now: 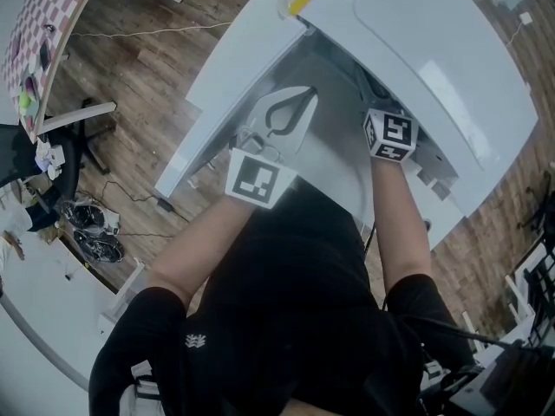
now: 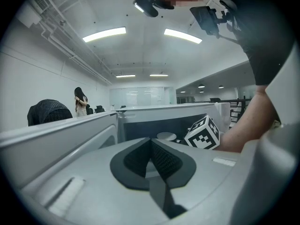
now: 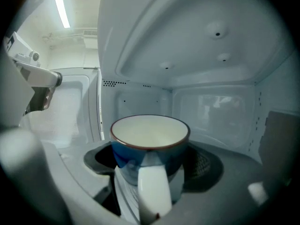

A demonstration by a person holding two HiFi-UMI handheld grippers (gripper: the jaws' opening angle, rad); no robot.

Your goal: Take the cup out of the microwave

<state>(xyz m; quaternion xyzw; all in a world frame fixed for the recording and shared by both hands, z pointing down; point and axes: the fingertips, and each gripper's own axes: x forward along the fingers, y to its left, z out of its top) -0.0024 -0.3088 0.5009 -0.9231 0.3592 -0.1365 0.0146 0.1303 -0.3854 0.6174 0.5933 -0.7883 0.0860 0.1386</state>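
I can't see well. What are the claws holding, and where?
The right claw holds the blue cup by its sides, inside the microwave. The left claw is shut and empty.

Long ceiling strip lights (image 2: 104,34) lit the room brightly and evenly in the left gripper view, which bowed hard into a black round vignette, with the left hand-held gripper (image 2: 151,146) soft and grey close to the lens. The head view was sharp at its middle, with a pale sheen on the glossy white panel (image 1: 451,68) and the wooden floor (image 1: 130,76) darker and curved at the edges. In the right gripper view the microwave (image 3: 211,107) cavity glowed a cool, dim white; the cup (image 3: 150,137) was fairly sharp, its handle smeared out of focus, with shadow pooled beneath.
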